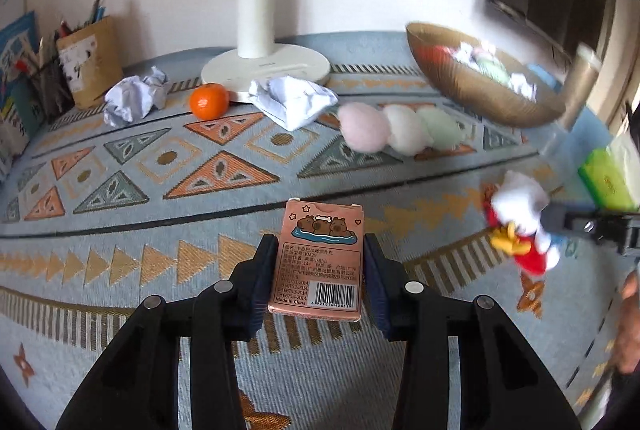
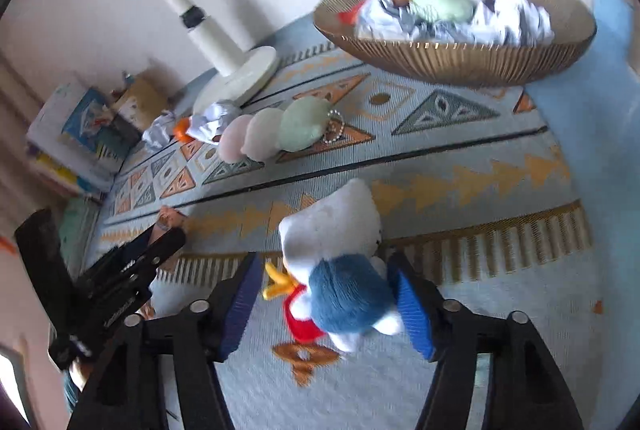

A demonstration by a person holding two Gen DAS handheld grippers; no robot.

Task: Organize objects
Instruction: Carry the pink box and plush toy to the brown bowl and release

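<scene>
Gripping a pink card box (image 1: 320,262) by its long edges in the left gripper (image 1: 320,270): stiff, light, crushable. Pinching a soft Donald Duck plush (image 2: 340,282) mid-body, right gripper (image 2: 328,302) seemingly closed; wicker basket (image 2: 460,58) toward one o'clock.

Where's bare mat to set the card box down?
Free: patterned mat between card box and orange; also the near-left striped border. Crowded: back row of paper balls, lamp base, pastel plush, basket; duck plush on the right.
</scene>
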